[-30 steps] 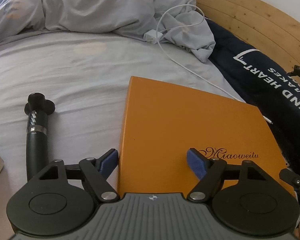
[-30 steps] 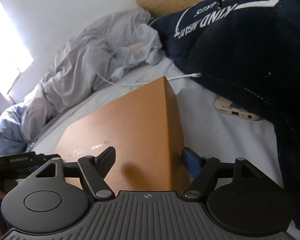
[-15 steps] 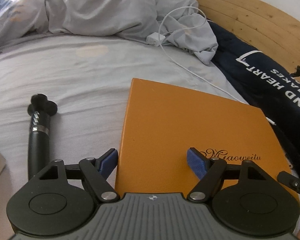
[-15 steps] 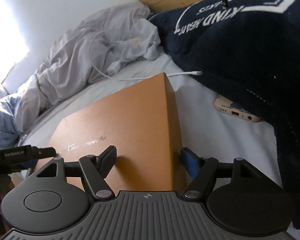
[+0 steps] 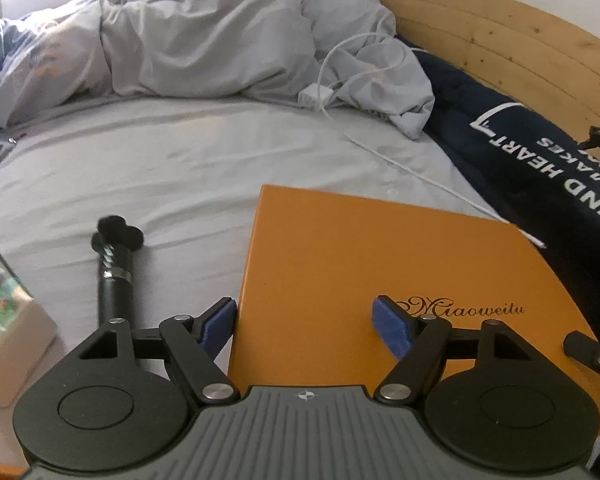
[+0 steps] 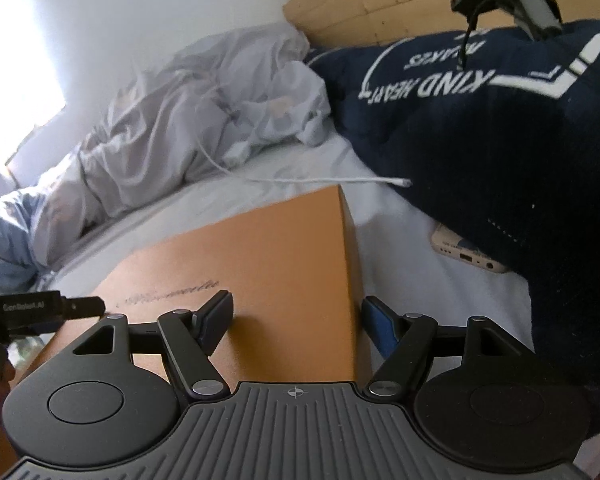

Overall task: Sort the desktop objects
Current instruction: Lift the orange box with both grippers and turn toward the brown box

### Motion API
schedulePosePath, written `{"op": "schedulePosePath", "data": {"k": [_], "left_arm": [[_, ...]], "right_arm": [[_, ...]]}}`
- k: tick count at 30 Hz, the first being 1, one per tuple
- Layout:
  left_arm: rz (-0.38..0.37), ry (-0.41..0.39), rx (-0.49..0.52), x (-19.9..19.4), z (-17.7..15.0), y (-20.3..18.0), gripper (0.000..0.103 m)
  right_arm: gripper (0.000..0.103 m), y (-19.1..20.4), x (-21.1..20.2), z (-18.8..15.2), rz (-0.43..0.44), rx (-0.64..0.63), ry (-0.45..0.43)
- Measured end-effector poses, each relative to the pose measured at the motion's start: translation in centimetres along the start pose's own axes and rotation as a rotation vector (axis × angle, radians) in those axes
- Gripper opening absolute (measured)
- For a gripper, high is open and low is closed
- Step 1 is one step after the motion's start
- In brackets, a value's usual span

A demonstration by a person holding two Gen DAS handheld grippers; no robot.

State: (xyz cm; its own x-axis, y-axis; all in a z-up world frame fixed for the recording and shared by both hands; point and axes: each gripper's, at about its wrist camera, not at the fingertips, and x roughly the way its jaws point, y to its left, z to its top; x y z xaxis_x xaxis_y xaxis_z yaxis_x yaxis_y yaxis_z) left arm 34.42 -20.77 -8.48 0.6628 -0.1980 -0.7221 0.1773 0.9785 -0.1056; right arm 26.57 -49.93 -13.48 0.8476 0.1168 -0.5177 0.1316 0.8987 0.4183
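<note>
Two grippers frame one flat orange cardboard box [image 5: 384, 280] with the script word "Miaoweitu" printed on its lid, lying on a pale grey bedsheet [image 5: 160, 168]. In the left wrist view, the left gripper [image 5: 306, 322] has its jaws wide apart: the box's left edge sits just beside the left blue pad [image 5: 218, 322], while the right pad [image 5: 390, 326] hangs over the lid near the printed word. Whether either pad touches the cardboard cannot be told. In the right wrist view, the right gripper [image 6: 296, 320] also has its jaws spread, straddling the box's right edge [image 6: 260, 264]: one finger lies over the lid, the other beside the box's side wall, over the sheet.

Left of the box lies a black cylindrical handle with a silver ring and a knobbed head [image 5: 114, 272], well apart from the cardboard. A small cardboard packet with green print [image 5: 8, 320] sits at the far left. A white charging cable [image 5: 420, 176] runs from a crumpled grey duvet [image 5: 220, 40] past the box's far corner. A navy blanket with white lettering [image 6: 500, 140] fills the right side, with a beige phone [image 6: 466, 254] partly tucked under it. A light wooden headboard [image 5: 500, 32] stands behind.
</note>
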Motion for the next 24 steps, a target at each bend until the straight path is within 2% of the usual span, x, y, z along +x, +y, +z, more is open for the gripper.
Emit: {"op": "schedulePosePath", "data": {"k": [11, 19, 24], "left_arm": [[0.053, -0.087, 0.011, -7.0, 1.2, 1.5, 0.079], [0.111, -0.179, 0.006, -13.8, 2.4, 4.5, 0.079], [0.143, -0.216, -0.032, -17.5, 2.3, 6.9, 0.079]], "right_arm": [[0.074, 5.1, -4.1, 1.2, 0.071, -0.028, -0.062], [0.074, 10.8, -7.1, 1.7, 0.161, -0.066, -0.077], [0.074, 15.0, -9.3, 2.2, 0.208, -0.114, -0.081]]}}
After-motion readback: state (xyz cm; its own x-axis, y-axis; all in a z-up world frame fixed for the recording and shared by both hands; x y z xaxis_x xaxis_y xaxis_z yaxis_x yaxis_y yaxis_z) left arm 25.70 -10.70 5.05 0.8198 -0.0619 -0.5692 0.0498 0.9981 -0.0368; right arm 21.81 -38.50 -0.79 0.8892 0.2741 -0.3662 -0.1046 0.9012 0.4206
